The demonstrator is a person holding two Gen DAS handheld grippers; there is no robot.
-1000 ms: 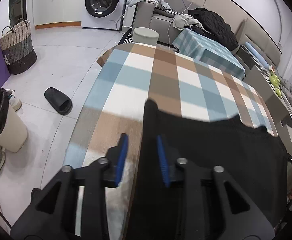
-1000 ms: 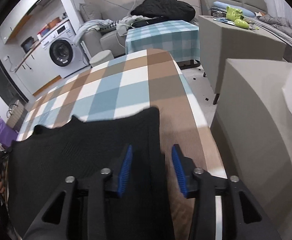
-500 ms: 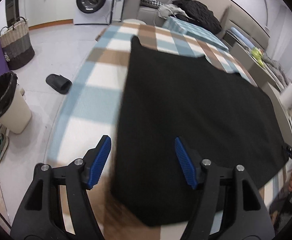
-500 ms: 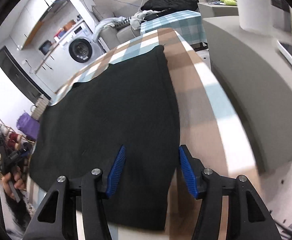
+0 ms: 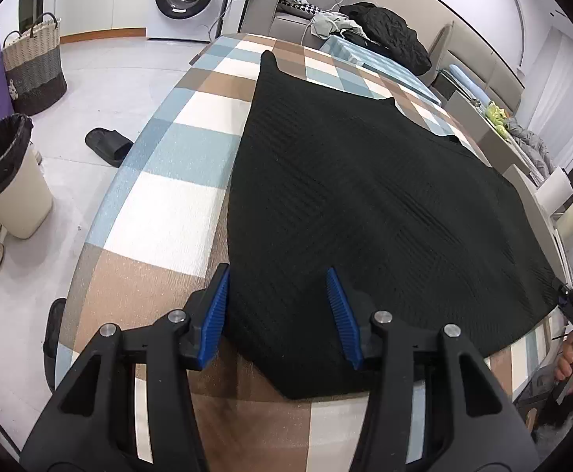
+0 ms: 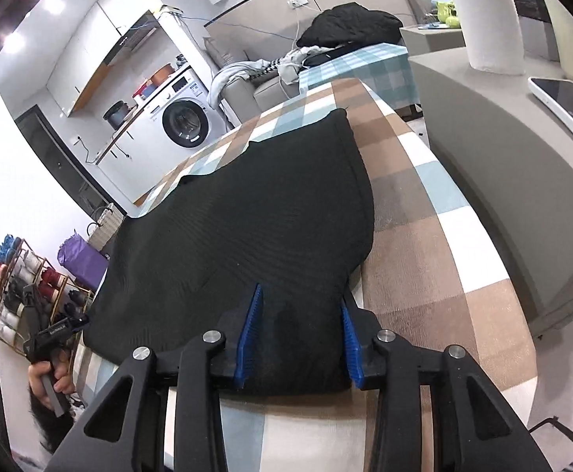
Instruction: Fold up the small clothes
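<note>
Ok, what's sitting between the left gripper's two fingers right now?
The near left corner of the black garment, lying flat on the checked tablecloth. The left gripper is open around it, as the left wrist view shows.

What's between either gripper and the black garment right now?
Nothing visible. The left gripper and right gripper are both open, each straddling a near corner of the black garment lying flat on the checked table.

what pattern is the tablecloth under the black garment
Checked in blue, brown and white squares; the tablecloth shows best in the left wrist view.
</note>
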